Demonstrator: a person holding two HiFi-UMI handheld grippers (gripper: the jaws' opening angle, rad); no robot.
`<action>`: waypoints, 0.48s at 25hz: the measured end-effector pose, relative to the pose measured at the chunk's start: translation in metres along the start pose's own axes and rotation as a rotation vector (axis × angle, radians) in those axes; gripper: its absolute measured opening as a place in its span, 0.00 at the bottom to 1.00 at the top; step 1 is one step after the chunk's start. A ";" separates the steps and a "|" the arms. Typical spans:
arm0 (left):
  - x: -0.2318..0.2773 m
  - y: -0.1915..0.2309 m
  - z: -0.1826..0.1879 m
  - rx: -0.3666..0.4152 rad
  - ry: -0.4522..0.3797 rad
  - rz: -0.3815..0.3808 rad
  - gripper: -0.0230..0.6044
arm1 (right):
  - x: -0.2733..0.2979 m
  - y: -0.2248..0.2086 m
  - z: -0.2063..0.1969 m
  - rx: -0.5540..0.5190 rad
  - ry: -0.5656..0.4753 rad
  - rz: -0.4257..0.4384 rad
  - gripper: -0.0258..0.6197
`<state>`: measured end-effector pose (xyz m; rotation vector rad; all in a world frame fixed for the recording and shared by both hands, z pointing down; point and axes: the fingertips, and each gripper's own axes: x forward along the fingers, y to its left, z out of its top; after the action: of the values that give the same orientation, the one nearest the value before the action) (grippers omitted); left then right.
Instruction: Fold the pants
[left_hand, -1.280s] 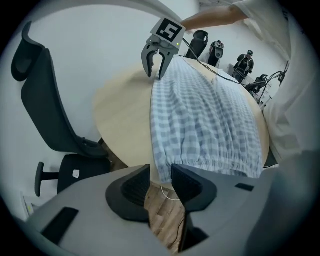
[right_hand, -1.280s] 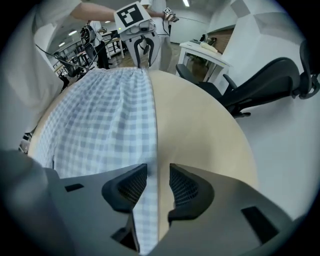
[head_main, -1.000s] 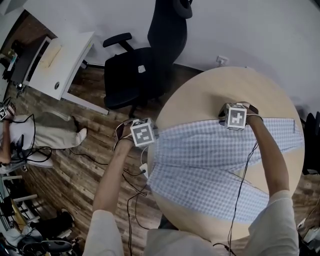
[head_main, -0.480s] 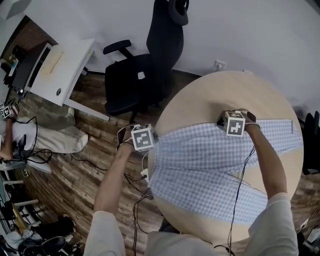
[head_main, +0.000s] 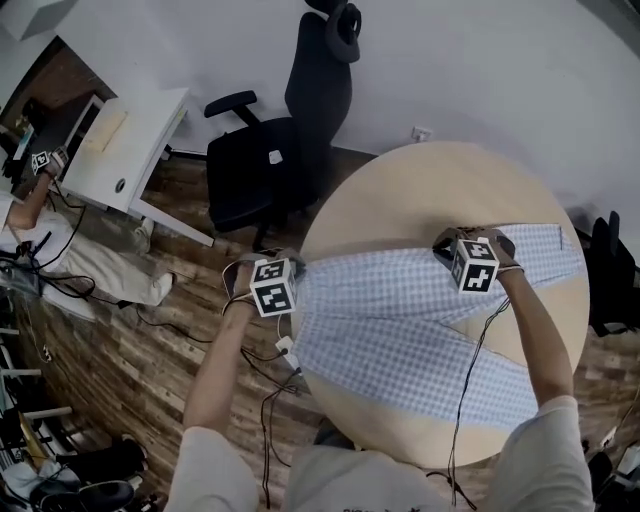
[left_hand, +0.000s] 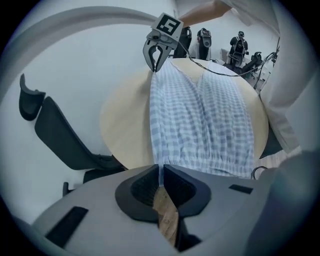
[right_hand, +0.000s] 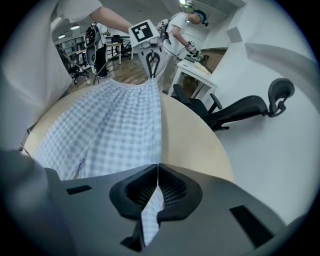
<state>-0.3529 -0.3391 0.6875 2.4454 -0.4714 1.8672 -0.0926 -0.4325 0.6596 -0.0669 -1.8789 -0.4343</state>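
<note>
Blue-and-white checked pants (head_main: 400, 320) lie spread across the round wooden table (head_main: 420, 190). My left gripper (head_main: 290, 278) is at the table's left edge, at the waistband corner. Its jaws have just been closing, and a thin fold of the checked cloth (left_hand: 159, 150) is pinched between them. My right gripper (head_main: 447, 247) is shut on the far edge of a leg, with cloth (right_hand: 150, 210) hanging through its jaws. The far edge of the pants runs taut between the two. Each gripper view shows the other: the right gripper (left_hand: 155, 67) and the left gripper (right_hand: 151, 75).
A black office chair (head_main: 280, 150) stands just beyond the table's far left side. A white desk (head_main: 120, 130) with a person (head_main: 40, 200) at it is further left. Cables (head_main: 270, 360) trail on the wooden floor by the left arm. Another dark chair (head_main: 610, 270) is at the right.
Both grippers have lifted a little and drawn the pants' far edge up and taut between them. The person at the desk has shifted.
</note>
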 end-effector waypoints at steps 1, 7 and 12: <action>-0.007 -0.006 0.004 0.015 -0.005 0.020 0.12 | -0.007 0.010 0.000 -0.016 0.012 -0.011 0.09; -0.038 -0.051 0.016 0.091 -0.028 0.107 0.12 | -0.042 0.076 0.006 -0.021 0.028 -0.065 0.09; -0.050 -0.086 0.023 0.118 -0.047 0.135 0.12 | -0.059 0.124 0.006 0.005 0.042 -0.080 0.09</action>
<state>-0.3207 -0.2505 0.6478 2.5986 -0.5567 1.9448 -0.0456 -0.3052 0.6368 0.0205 -1.8457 -0.4827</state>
